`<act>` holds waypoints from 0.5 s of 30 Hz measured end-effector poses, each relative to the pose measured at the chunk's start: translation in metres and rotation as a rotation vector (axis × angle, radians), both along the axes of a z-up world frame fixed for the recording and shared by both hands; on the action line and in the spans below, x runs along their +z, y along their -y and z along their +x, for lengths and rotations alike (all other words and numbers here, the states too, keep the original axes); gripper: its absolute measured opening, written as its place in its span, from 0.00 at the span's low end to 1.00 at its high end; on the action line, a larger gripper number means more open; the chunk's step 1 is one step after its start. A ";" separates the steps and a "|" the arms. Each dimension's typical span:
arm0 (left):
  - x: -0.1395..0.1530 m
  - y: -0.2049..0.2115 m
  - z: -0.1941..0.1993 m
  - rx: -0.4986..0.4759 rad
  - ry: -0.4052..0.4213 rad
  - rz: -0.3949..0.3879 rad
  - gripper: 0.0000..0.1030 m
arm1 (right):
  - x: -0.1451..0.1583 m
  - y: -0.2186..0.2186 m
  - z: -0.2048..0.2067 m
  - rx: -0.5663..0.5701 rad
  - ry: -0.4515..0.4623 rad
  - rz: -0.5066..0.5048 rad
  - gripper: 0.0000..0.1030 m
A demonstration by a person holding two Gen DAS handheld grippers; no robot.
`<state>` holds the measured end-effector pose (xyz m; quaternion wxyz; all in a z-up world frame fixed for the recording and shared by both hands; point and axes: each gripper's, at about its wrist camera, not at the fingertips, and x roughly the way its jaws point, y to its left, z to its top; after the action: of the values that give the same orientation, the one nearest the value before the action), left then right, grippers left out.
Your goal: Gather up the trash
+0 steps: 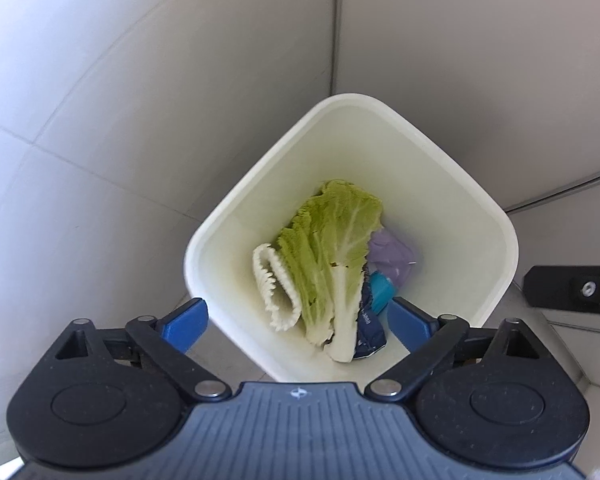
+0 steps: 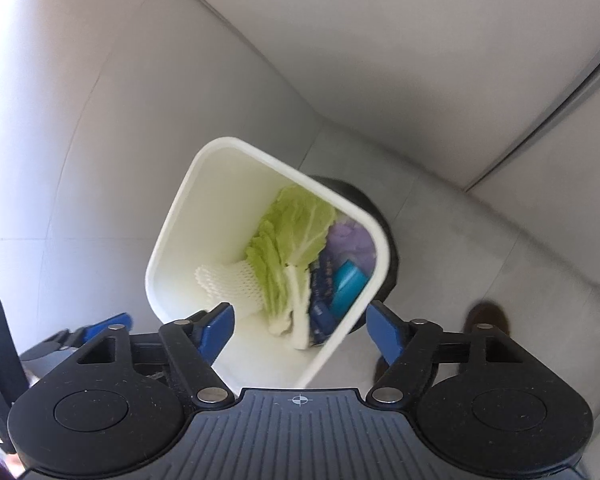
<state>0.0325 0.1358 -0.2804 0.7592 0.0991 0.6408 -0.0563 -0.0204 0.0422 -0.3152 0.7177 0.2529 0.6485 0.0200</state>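
A white square bin (image 1: 256,176) stands on the tiled floor in a corner. Inside lie a green cabbage leaf (image 1: 332,240), a white foam net (image 1: 276,292), a dark blue wrapper (image 1: 368,328), a light blue piece (image 1: 380,290) and purple plastic (image 1: 392,256). My left gripper (image 1: 298,320) is open and empty above the bin's near rim. In the right wrist view the bin (image 2: 180,216) holds the same leaf (image 2: 292,232) and foam net (image 2: 228,280). My right gripper (image 2: 300,328) is open and empty over the bin's near edge.
Pale tiled walls meet behind the bin. A dark round object (image 2: 364,200) sits behind the bin. A brown shoe (image 2: 488,316) is on the floor to the right. The other gripper's black body (image 1: 572,288) shows at the right edge.
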 end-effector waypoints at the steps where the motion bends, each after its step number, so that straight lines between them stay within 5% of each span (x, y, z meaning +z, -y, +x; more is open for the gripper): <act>1: 0.003 0.000 -0.003 0.006 0.009 0.004 0.97 | 0.003 0.001 -0.002 0.008 0.015 -0.005 0.74; 15: 0.064 -0.004 -0.045 0.173 0.065 0.059 0.99 | 0.088 0.001 -0.046 0.106 0.282 -0.125 0.82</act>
<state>-0.0130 0.1400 -0.2162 0.7784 0.0677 0.6233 0.0316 -0.0663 0.0413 -0.2277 0.8140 0.1677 0.5535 0.0527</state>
